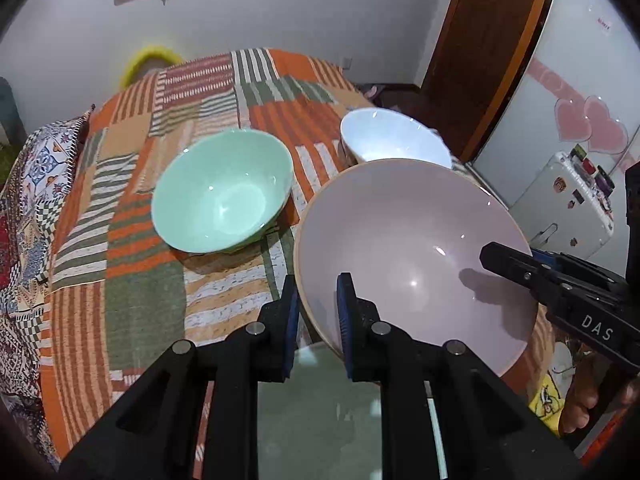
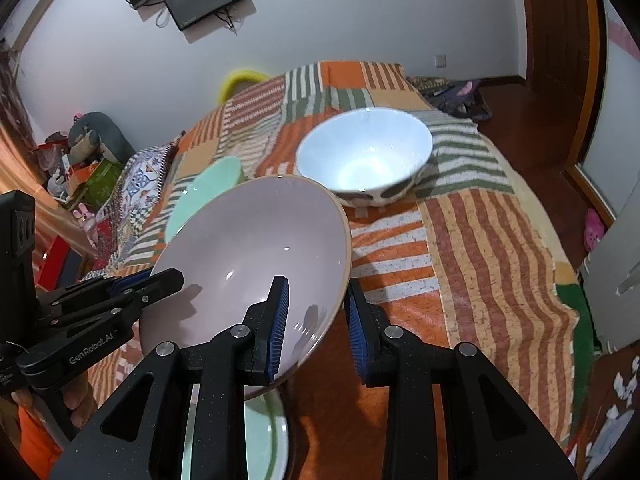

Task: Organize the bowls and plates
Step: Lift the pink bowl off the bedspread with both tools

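A large lilac bowl with a tan rim is held tilted above the striped bedspread. My left gripper is shut on its left rim. My right gripper straddles its right rim, one finger inside and one outside, with a gap showing at the outer pad. The right gripper also shows in the left wrist view, the left in the right wrist view. A mint green bowl sits on the bed at left. A white bowl sits farther back. A pale green plate lies under the lilac bowl.
The striped orange, green and white bedspread covers the bed. A patterned pillow lies at the left edge. A wooden door and a white case with stickers stand at right. Clutter lies beside the bed.
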The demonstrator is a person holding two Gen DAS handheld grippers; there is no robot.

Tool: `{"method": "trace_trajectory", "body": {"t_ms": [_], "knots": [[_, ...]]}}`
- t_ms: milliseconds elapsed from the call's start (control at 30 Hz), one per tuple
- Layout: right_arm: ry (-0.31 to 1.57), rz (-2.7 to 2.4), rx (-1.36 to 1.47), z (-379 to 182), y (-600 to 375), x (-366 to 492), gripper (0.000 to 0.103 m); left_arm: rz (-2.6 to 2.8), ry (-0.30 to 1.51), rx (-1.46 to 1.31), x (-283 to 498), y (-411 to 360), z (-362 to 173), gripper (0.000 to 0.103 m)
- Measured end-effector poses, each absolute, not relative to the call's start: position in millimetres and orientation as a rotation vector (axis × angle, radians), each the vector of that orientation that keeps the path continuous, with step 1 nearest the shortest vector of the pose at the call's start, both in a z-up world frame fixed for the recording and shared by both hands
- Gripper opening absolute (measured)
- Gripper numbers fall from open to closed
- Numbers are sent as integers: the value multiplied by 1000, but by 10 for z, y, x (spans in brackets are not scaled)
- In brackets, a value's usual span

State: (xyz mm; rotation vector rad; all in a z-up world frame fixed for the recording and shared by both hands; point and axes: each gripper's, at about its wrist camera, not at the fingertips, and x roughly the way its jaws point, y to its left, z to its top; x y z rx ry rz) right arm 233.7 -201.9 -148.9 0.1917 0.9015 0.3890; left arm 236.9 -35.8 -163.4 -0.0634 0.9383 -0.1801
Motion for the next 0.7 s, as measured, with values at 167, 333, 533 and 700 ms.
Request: {"method": "trace_trajectory", "body": {"t_ms": [167, 333, 533, 700], "knots": [[869, 407, 187, -1351, -1954, 2228, 26, -175, 896, -71, 2169, -308, -1429, 18], [843, 426, 182, -1248, -1908, 2117, 26, -167, 859, -69, 1951, -267, -1250, 18], [818, 453, 165, -1150, -1806, 1995, 26, -147, 824, -81, 1693, -148, -1083, 18], [805, 487, 152, -1108, -1694, 1896, 26, -123, 804, -92, 1511, -14, -995, 18]]}}
